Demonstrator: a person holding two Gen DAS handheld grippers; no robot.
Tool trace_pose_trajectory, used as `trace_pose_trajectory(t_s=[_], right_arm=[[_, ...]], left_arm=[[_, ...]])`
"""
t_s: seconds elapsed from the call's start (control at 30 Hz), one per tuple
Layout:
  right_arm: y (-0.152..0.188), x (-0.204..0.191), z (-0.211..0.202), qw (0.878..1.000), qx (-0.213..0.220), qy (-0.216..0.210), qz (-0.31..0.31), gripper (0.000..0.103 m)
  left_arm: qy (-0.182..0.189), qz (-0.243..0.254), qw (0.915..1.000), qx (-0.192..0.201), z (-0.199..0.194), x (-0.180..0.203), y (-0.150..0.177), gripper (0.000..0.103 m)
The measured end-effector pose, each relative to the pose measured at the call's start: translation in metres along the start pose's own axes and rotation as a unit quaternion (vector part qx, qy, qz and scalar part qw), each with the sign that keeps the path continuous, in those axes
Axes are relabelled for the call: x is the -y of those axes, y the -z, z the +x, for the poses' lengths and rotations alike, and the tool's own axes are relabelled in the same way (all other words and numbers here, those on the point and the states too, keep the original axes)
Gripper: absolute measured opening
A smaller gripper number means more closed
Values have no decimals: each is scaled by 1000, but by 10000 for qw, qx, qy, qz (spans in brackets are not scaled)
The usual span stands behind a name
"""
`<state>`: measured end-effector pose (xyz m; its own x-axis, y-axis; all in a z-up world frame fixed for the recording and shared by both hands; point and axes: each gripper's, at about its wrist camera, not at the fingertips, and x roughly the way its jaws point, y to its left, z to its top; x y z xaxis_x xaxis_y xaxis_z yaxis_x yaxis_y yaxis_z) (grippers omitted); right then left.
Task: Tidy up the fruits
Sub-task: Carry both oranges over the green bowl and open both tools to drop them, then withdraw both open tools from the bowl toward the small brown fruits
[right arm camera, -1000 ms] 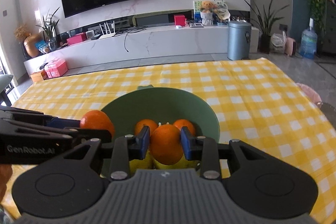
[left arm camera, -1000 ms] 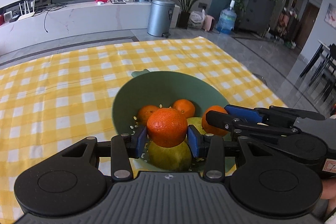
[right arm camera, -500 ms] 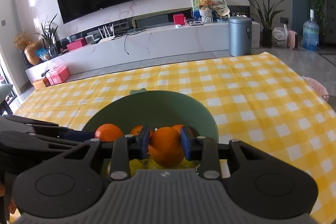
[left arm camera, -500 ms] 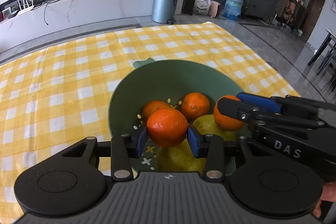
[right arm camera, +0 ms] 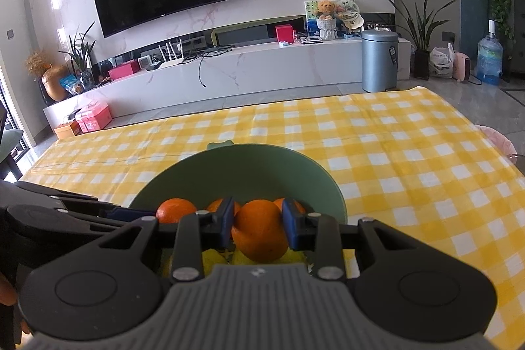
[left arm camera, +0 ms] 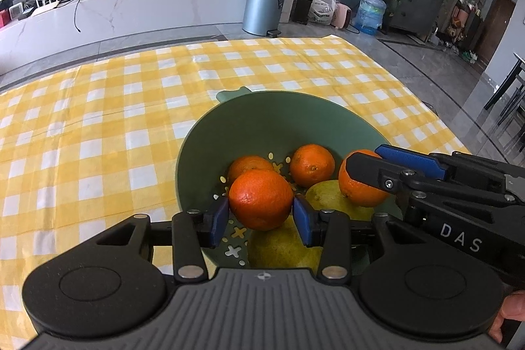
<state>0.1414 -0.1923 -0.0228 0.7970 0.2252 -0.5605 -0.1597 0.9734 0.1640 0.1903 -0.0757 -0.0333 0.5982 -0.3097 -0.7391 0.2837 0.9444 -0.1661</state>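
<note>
Left gripper (left arm camera: pixel 261 214) jaws narrowed, blue pads pressed on an orange (left arm camera: pixel 261 199), held over the near side of the green bowl (left arm camera: pixel 262 117). Right gripper (right arm camera: pixel 259 227) jaws narrower, clamped on a second orange (right arm camera: pixel 259 233), over the bowl's near right side. Two loose oranges (left arm camera: pixel 311 165) lie inside the bowl, with yellow-green pears (left arm camera: pixel 282 246) under the held fruit. Bowl sits on yellow checked cloth (left arm camera: pixel 98 127).

The round green plastic bowl (left arm camera: pixel 229 133) is crowded on its near side: loose oranges (left arm camera: pixel 311 165), yellow-green pears (left arm camera: pixel 282 246) and both laden grippers fill it. Its far inner wall lies bare, and the yellow checked cloth on the worktop (left arm camera: pixel 98 127) offers open passage all around.
</note>
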Motion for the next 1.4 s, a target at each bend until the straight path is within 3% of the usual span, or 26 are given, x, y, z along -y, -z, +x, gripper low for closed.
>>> trace_pose_trajectory(t_s=[0.17, 0.27, 0.4, 0.57, 0.77, 0.87, 0.97, 1.07, 1.4], right_arm=[[0, -1, -2, 10000, 77, -5, -38, 25], [-1, -4, -5, 9997, 212, -69, -53, 19], [-1, -11, -2, 9996, 178, -83, -185, 18], [-1, -10, 3, 9999, 92, -52, -125, 20], [1, -8, 6, 9999, -18, -103, -27, 20], [3, -13, 9, 9998, -124, -114, -123, 30], [5, -16, 7, 9997, -92, -85, -193, 31], [7, -19, 0, 9999, -4, -88, -148, 39], [21, -46, -42, 9989, 330, -295, -149, 55]], left_arm=[[-25, -21, 9998, 210, -15, 0, -1, 55], [-123, 64, 9994, 331, -27, 1, 0, 55], [-361, 58, 9984, 431, -43, -6, 3, 55], [-544, -183, 9976, 380, -53, -22, 14, 55], [-693, -117, 9973, 220, -56, -28, 29, 55], [-708, -67, 9973, 203, -60, -28, 33, 55], [-705, -9, 9972, 241, -69, -26, 36, 55], [-668, 33, 9973, 297, -80, -25, 37, 55], [-155, -59, 9998, 143, -106, -23, 50, 55]])
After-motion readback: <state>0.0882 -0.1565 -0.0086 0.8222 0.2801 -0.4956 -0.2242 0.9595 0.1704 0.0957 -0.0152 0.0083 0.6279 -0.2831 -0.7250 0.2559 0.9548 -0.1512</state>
